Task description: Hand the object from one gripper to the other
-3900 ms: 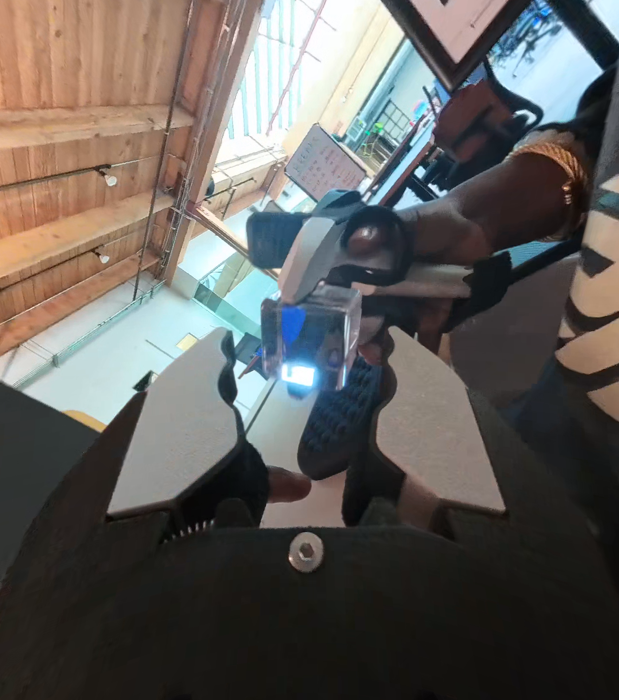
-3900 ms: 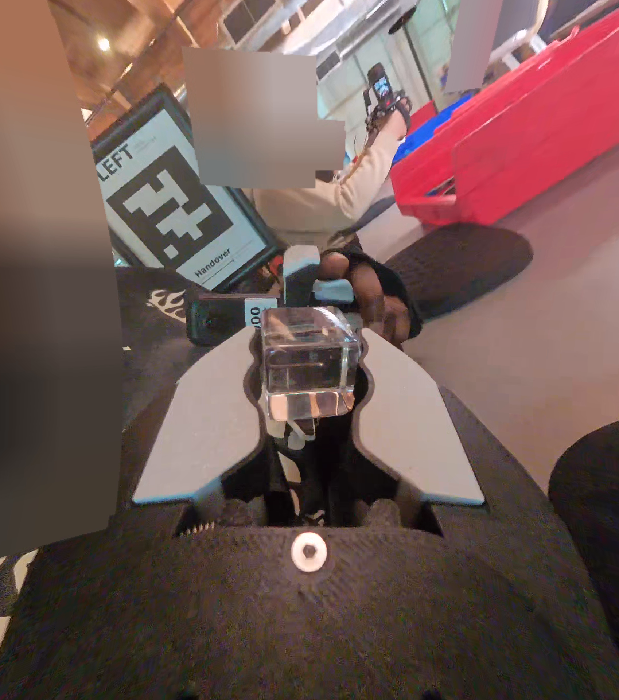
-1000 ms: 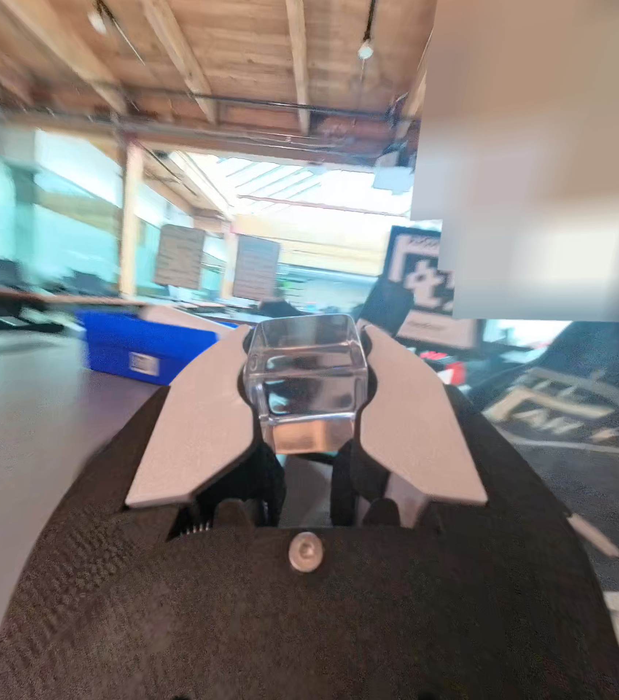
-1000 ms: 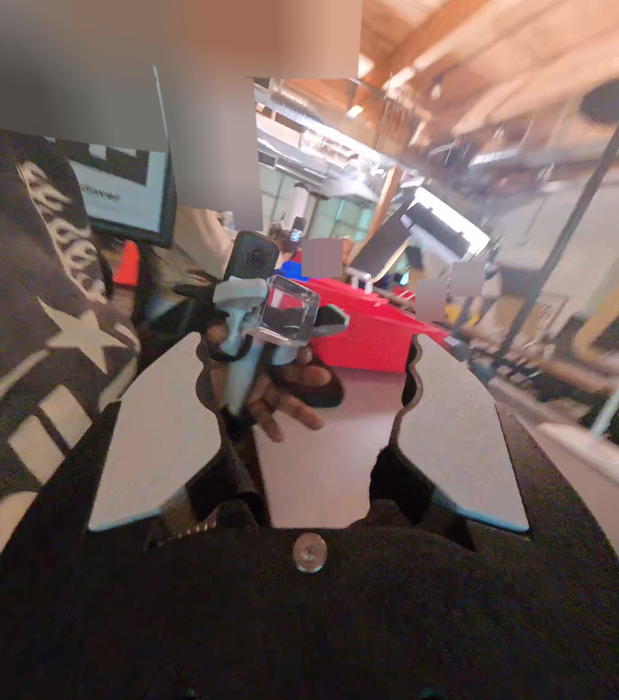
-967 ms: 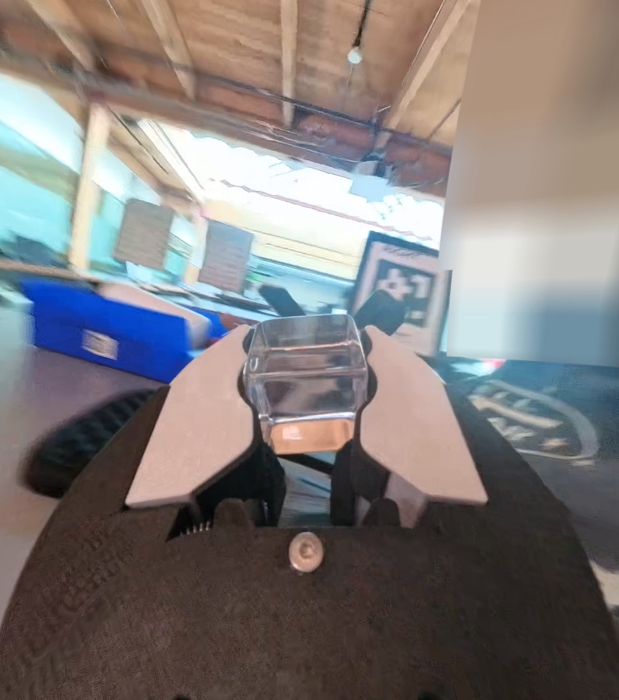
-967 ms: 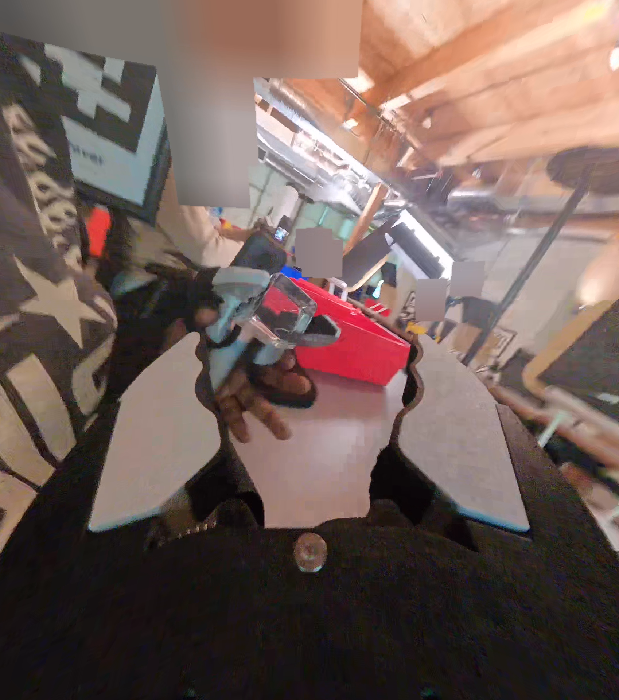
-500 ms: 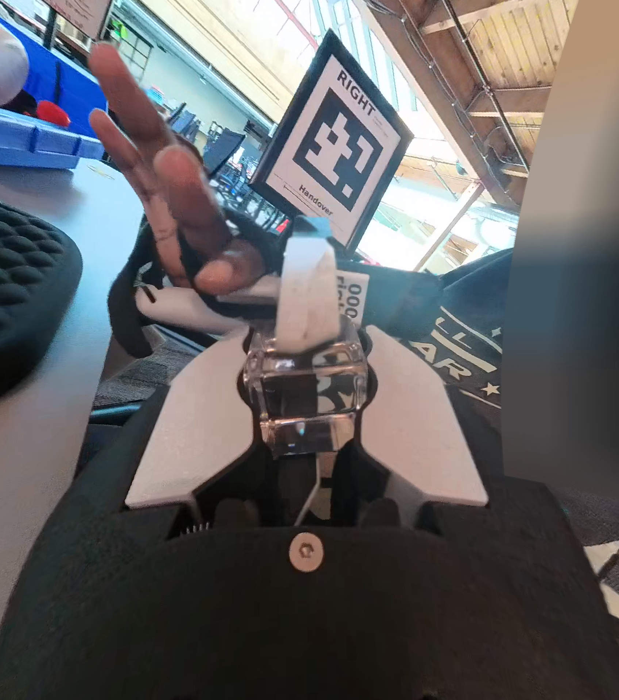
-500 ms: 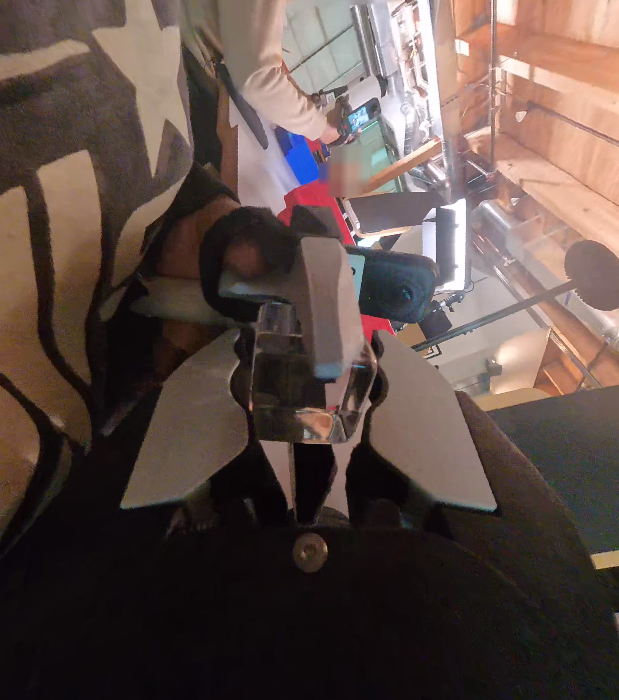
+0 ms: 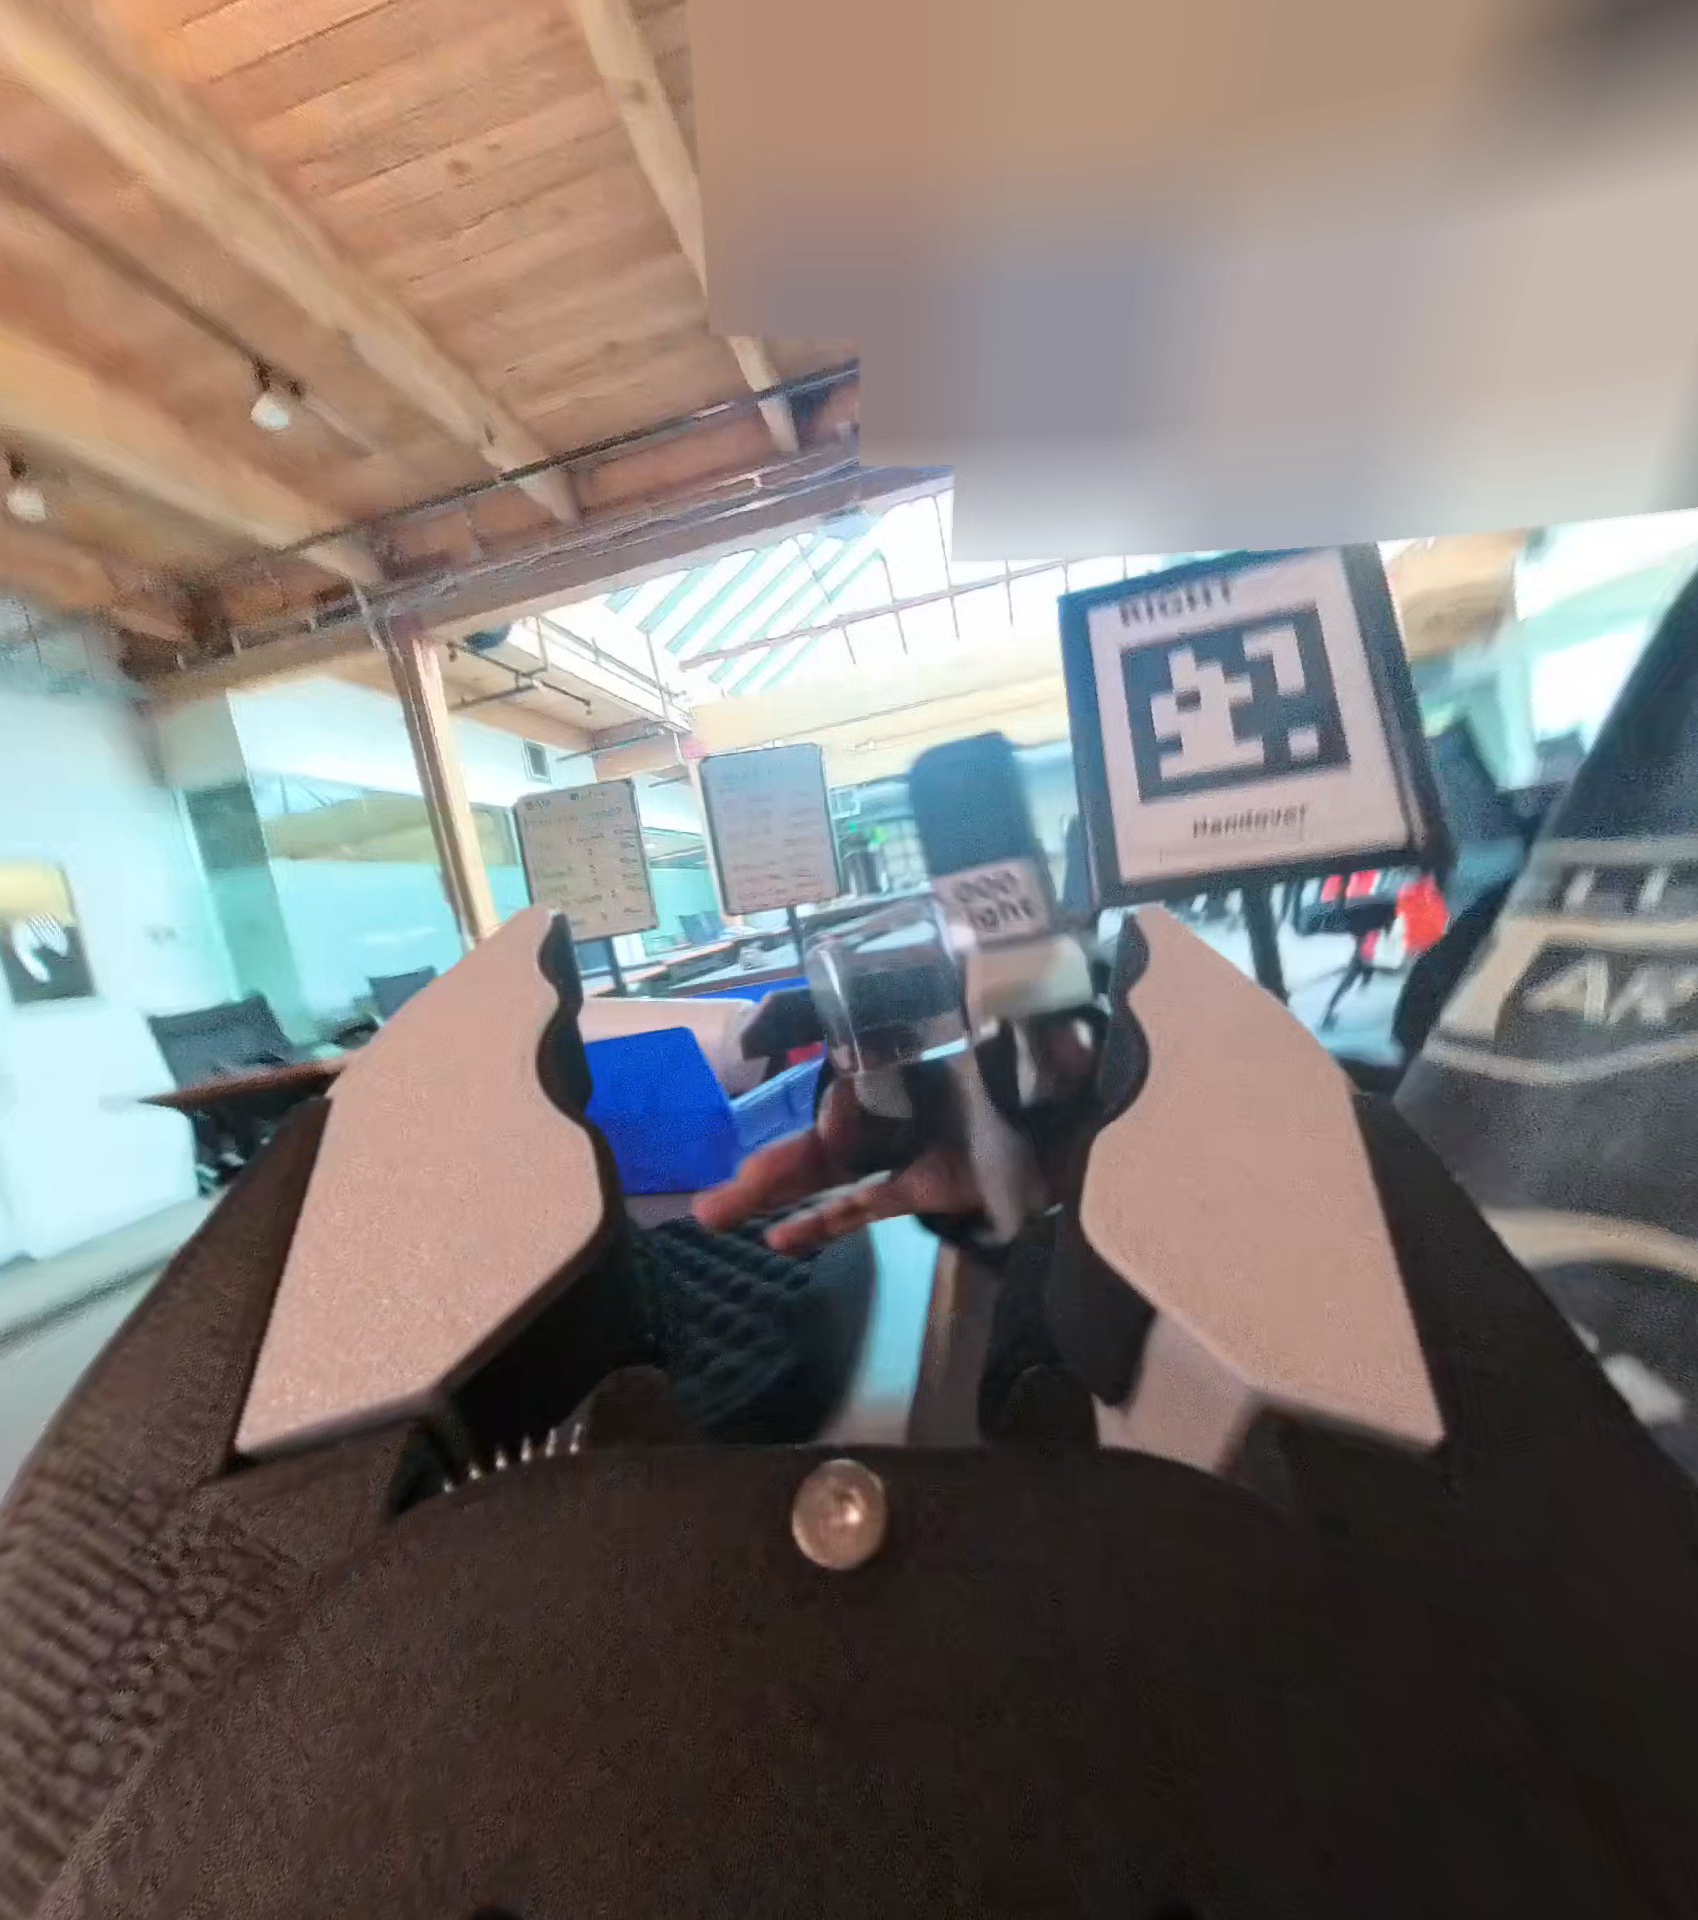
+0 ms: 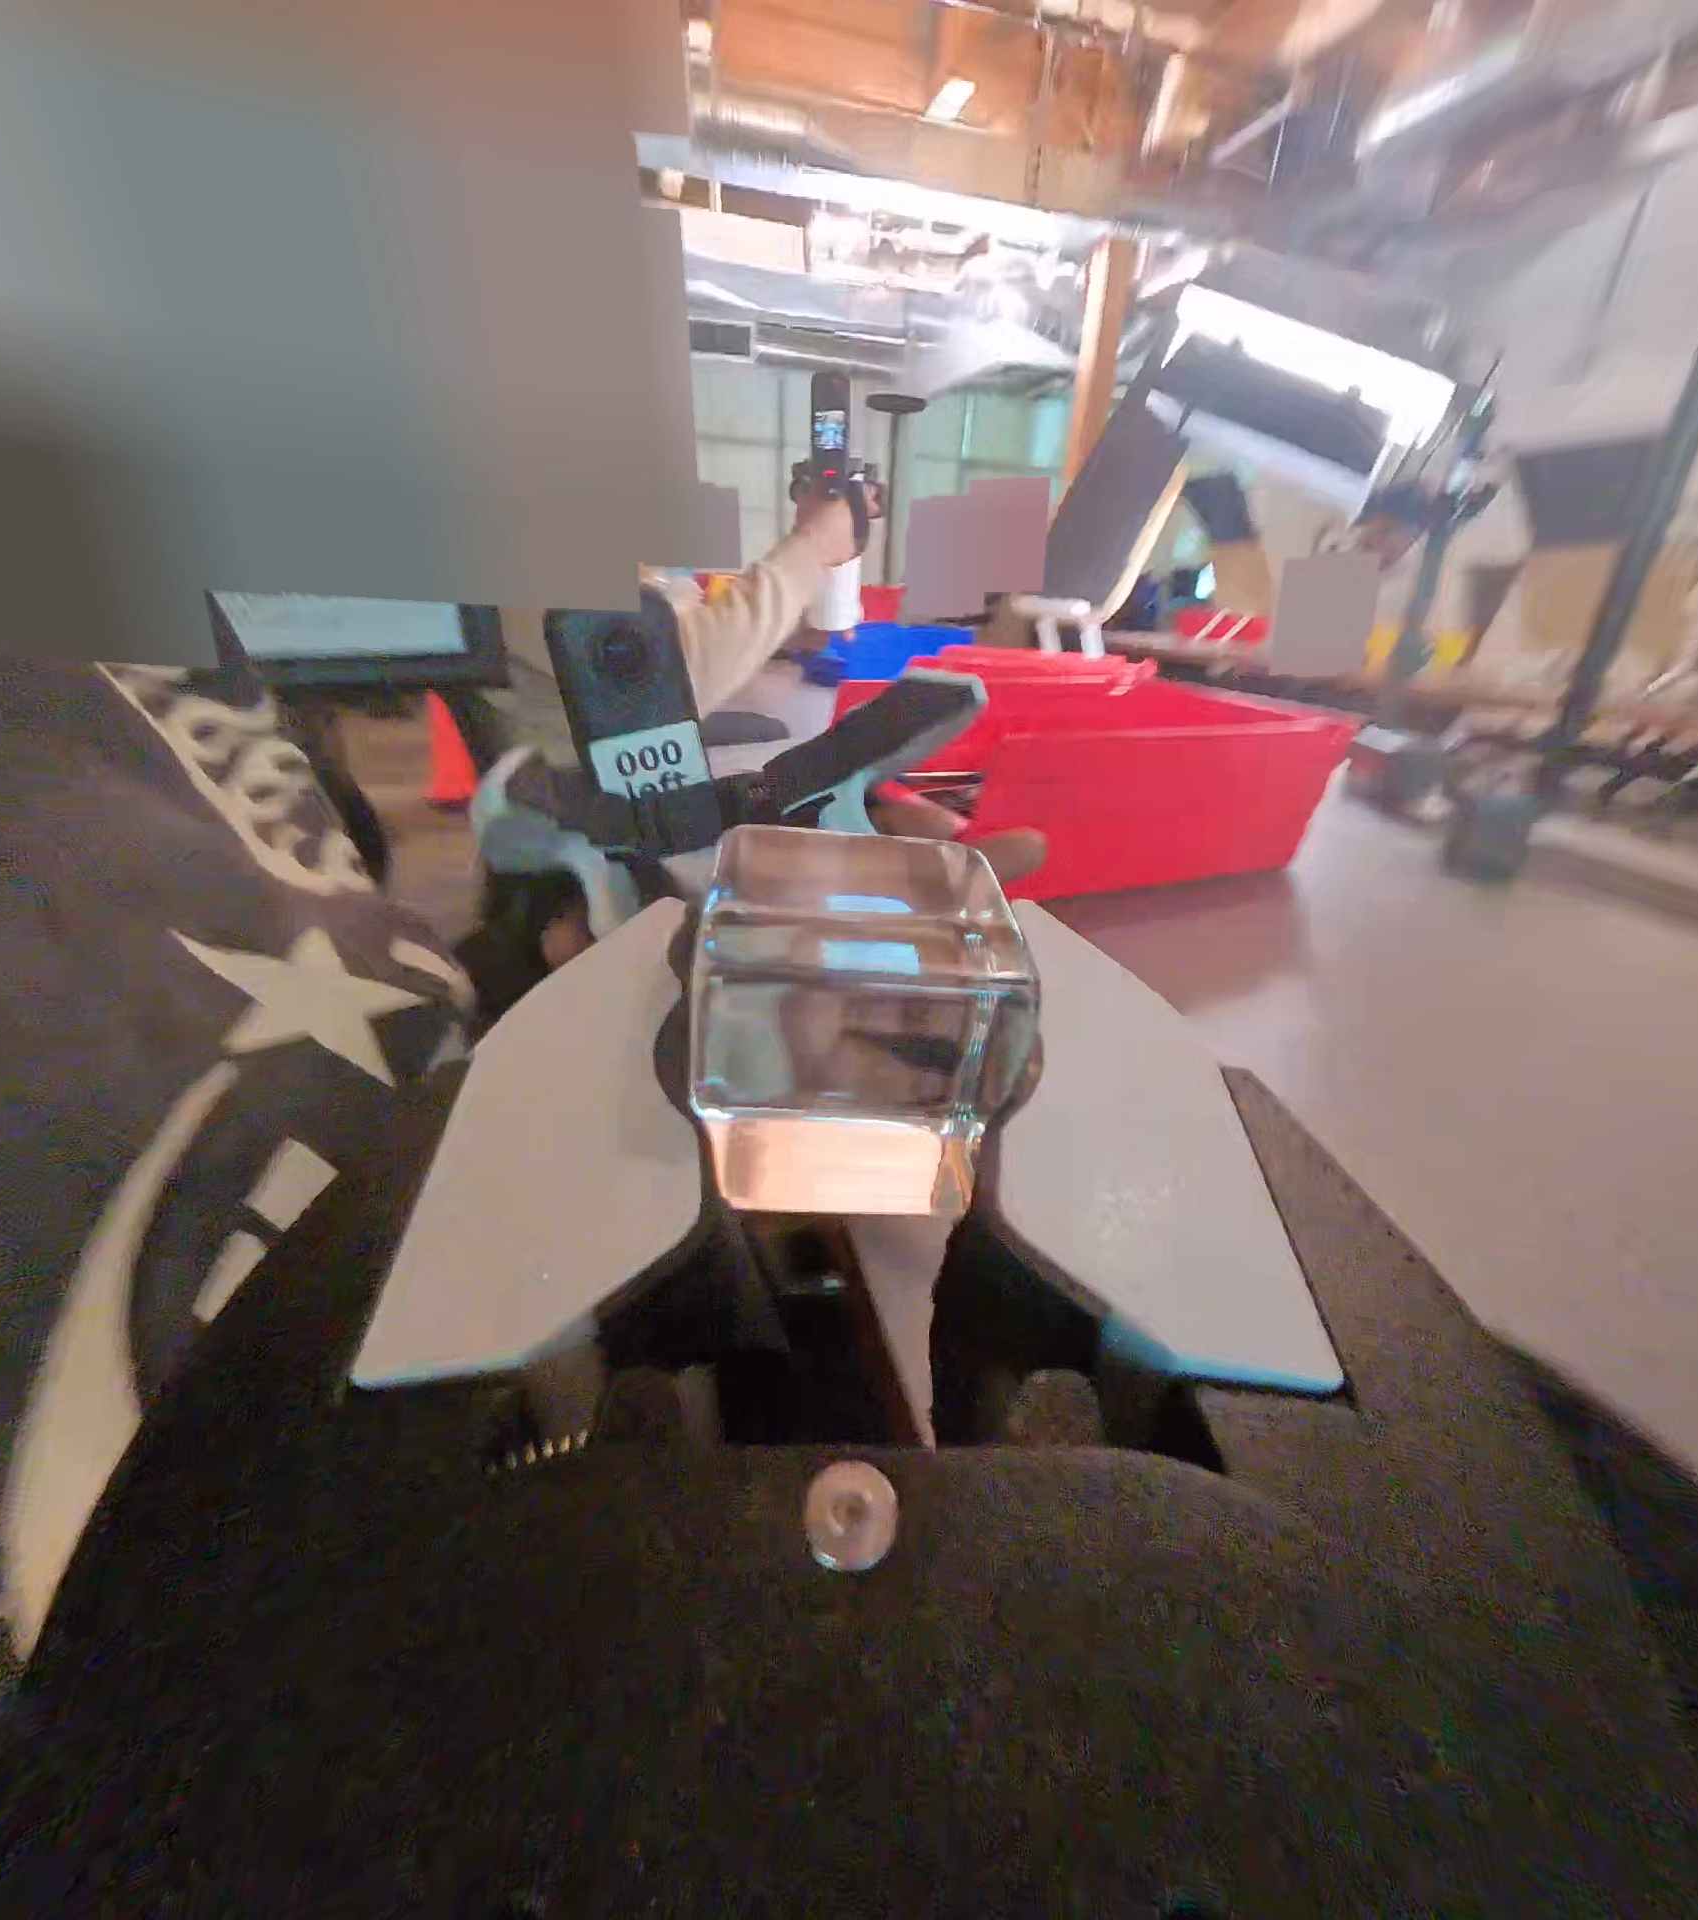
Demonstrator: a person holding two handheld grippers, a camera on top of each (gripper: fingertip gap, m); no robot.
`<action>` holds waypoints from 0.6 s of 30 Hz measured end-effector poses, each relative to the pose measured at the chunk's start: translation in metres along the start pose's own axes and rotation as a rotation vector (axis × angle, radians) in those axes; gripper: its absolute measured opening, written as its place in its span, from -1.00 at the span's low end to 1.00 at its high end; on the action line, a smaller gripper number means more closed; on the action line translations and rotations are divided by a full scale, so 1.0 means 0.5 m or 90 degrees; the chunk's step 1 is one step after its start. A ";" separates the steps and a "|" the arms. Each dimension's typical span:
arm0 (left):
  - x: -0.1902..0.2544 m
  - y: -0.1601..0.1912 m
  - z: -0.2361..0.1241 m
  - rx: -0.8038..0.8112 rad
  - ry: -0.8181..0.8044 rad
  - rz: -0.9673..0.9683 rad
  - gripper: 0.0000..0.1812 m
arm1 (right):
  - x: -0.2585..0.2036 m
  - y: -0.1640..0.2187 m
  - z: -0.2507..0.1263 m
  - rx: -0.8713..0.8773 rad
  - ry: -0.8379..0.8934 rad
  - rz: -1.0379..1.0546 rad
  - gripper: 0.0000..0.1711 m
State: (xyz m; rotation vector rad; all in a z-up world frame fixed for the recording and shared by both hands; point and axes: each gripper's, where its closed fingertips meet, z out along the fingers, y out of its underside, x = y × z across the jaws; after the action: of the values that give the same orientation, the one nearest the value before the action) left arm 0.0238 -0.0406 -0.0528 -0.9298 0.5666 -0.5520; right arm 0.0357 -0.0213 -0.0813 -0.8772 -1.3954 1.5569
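The left gripper (image 9: 840,1049) stands spread wide with nothing between its fingers, so it looks to have no part in carrying the cube (image 10: 860,1023) now. To its right, and a little farther off in the left wrist view, the clear cube (image 9: 892,1003) shows up in the air, pinched by the right gripper (image 10: 855,1039) above the grey tabletop (image 10: 1447,1018). In the right wrist view that gripper is closed on the cube, one grey finger (image 10: 554,1153) pressed to each side, the cube sitting well forward near the tips. Judged from this, the handover itself is done (the cube is wholly with the right gripper, apart from the left one). What may be left is only drawing the two apart. A red bin (image 10: 1157,790) sits far right on the tabletop.
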 end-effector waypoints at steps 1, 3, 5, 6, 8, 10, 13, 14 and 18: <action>0.010 0.007 0.000 -0.024 0.015 0.058 0.06 | -0.002 -0.002 -0.002 -0.006 -0.032 0.106 -0.38; 0.017 0.045 0.002 -0.100 0.017 0.181 0.06 | -0.015 0.000 -0.001 -0.028 -0.105 0.294 -0.38; 0.019 0.086 0.008 -0.173 0.005 0.307 0.06 | -0.038 0.018 0.007 -0.071 -0.168 0.414 -0.38; 0.020 0.101 0.013 -0.199 -0.003 0.362 0.06 | -0.049 0.029 0.014 -0.089 -0.185 0.433 -0.38; 0.032 0.122 0.026 -0.231 -0.001 0.437 0.04 | -0.065 0.060 0.029 -0.135 -0.189 0.431 -0.38; 0.048 0.140 0.036 -0.248 0.014 0.455 -0.01 | -0.085 0.084 0.041 -0.180 -0.199 0.421 -0.38; 0.054 0.158 0.041 -0.272 0.021 0.465 -0.12 | -0.112 0.098 0.053 -0.208 -0.225 0.428 -0.37; 0.057 0.158 0.041 -0.269 0.024 0.462 -0.18 | -0.118 0.102 0.055 -0.217 -0.230 0.427 -0.38; 0.065 0.163 0.040 -0.271 0.033 0.429 -0.43 | -0.121 0.103 0.060 -0.214 -0.234 0.435 -0.37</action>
State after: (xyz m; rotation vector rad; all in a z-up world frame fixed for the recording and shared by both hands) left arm 0.0765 -0.0109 -0.1198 -1.0476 1.0136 0.1631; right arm 0.0254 -0.0897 -0.1308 -1.4323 -1.7624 2.1019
